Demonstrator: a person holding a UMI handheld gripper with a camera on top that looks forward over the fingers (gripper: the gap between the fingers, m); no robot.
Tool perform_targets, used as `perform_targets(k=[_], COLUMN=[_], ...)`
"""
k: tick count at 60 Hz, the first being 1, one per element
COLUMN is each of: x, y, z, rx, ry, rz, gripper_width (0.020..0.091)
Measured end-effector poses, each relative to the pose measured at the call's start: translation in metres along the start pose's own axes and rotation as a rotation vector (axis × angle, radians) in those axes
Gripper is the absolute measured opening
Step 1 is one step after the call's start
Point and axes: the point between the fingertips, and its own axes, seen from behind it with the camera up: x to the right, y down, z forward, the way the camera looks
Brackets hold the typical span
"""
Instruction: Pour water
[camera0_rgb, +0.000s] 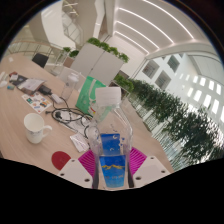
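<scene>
You have the water bottle (111, 140) clamped between the gripper (112, 165) fingers, both pads pressing its sides, and it is lifted clear of the tabletop (30, 100), tilted, cap on (white, seemingly screwed down). The white mug (36, 126) stands near the table's near edge, well off to one side of the bottle. Carry the bottle over the mug's rim first, then tip slowly. With that cap in place, I doubt anything will flow.

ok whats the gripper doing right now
gripper: shut on the water bottle, both pink pads against its lower sides, bottle held up off the table.
</scene>
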Motion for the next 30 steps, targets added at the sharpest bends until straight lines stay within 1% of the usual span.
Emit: perform_targets(k=[1, 2, 5, 6, 7, 10, 11, 18, 19, 21, 24, 25, 26, 30], x=[0.006, -0.012, -0.025, -0.017, -0.036, -0.027, -0.039, -0.076, -0.071, -0.078, -0.089, -0.089, -0.092, -0.103], y=[-0.009, -0.011, -0.03, -0.04, -0.04, -0.06, -0.058, -0.066, -0.069, -0.077, -0.084, -0.085, -0.093, -0.102], z=[0.002, 0.015, 0.025, 0.019, 0.034, 0.027, 0.048, 0.065, 0.057, 0.066, 0.068, 0.059, 0.071, 0.069], rx=[0.002, 0.01, 0.006, 0.0, 0.006, 0.004, 0.009, -0.047, -0.058, -0.072, -0.069, -0.066, -0.073, -0.062], ry=[0.007, 0.032, 0.078, 0.085, 0.107, 0.133, 0.14, 0.179, 0.177, 0.19, 0.208, 0.223, 0.205, 0.216], rz=[-0.06, -0.116, -0.337, -0.427, -0.503, -0.748, -0.801, -1.203, -1.268, -1.379, -1.509, -1.549, -1.593, -1.71], gripper_width=[0.0396, 0.0397, 0.0396, 0.0397, 0.0396, 0.0398, 0.0397, 0.0396, 0.0395, 0.0399, 0.0395, 0.0396, 0.0396, 0.0396])
